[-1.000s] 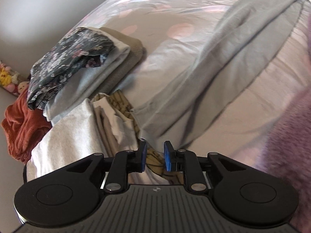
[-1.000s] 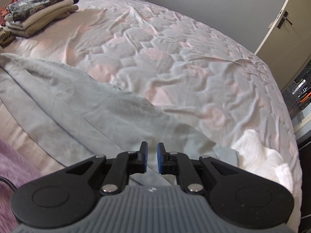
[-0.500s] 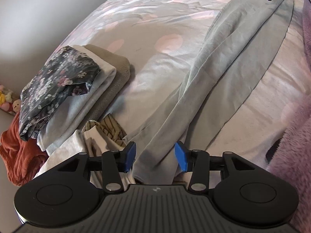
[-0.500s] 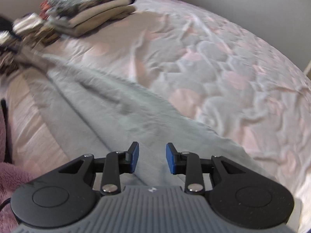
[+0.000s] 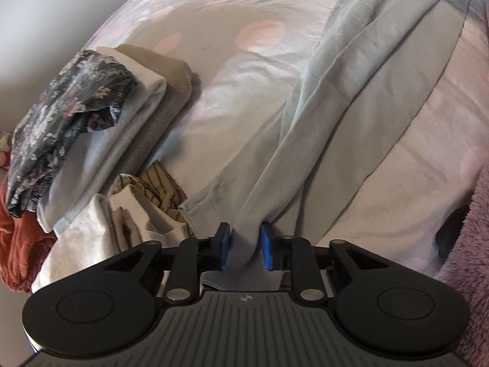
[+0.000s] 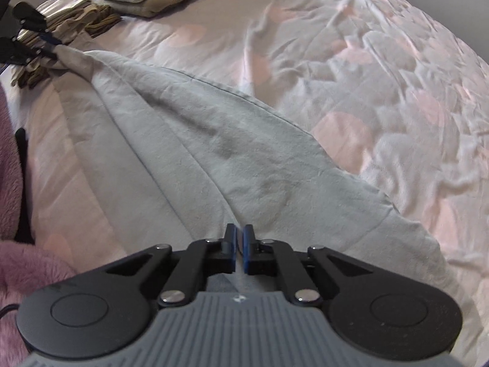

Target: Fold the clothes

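Trousers, pale grey and creased, lie stretched long across the pink bed, with one end at each gripper. The left gripper points down and is closing on a bunched end. The right gripper, also pointing down, is pinched together on the other end.

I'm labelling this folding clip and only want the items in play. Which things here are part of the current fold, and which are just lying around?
In the job:
- grey garment, stretched along the bed
- left gripper, closing on one end of it
- right gripper, shut on the other end

Lying about:
- folded stack with a floral piece on top
- striped cloth
- pink fleece
- quilted bedspread
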`<state>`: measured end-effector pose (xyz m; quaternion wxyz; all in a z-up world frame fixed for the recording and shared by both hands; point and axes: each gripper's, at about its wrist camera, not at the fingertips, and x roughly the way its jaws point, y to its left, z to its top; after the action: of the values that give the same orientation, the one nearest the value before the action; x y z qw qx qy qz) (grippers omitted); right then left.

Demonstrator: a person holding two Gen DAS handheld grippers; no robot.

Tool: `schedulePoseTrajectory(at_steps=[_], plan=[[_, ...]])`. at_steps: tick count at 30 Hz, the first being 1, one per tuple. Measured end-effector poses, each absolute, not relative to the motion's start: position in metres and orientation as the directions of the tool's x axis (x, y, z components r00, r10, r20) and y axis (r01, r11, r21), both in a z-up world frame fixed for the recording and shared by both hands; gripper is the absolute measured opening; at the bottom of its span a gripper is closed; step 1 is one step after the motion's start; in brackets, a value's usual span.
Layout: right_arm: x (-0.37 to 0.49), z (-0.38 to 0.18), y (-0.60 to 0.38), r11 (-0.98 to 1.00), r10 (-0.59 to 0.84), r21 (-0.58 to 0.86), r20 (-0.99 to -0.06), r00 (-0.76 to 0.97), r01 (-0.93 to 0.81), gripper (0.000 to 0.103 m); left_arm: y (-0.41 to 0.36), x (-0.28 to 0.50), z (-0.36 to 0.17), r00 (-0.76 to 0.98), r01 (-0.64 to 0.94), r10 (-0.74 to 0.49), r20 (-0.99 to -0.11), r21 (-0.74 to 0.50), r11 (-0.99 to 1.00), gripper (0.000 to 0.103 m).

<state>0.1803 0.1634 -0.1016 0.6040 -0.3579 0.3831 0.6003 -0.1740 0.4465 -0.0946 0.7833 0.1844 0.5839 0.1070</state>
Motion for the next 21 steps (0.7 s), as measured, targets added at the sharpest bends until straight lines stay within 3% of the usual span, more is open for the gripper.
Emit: schedulePoseTrajectory(at_steps=[6,15,19,21], plan=[[0.160,-0.084,0.139,-0.086,0.448,0.043,-0.890,-0.077,-0.995,0.003,0.440,-0.178,-0.087,0.306,0.072,0.424,-0.852,0.465,0.883,0.013],[0.141,-0.100,0.129,-0.150,0.354,0.070,-0.927,-0.120,-0.986,0.000,0.424,-0.188,-0.101,0.280,0.153,0.452,-0.847,0.504,0.850,0.013],[0.137,-0.111,0.135,-0.155,0.290,0.050,-0.952,-0.094,-0.987,0.001,0.424,-0.192,-0.099,0.268,0.118,0.414,-0.870,0.457,0.882,0.013],[0.137,-0.109,0.134,-0.146,0.305,0.042,-0.948,-0.085,-0.988,0.006,0.430,-0.194,-0.092,0.277,0.062,0.343,-0.897,0.373,0.926,0.013]])
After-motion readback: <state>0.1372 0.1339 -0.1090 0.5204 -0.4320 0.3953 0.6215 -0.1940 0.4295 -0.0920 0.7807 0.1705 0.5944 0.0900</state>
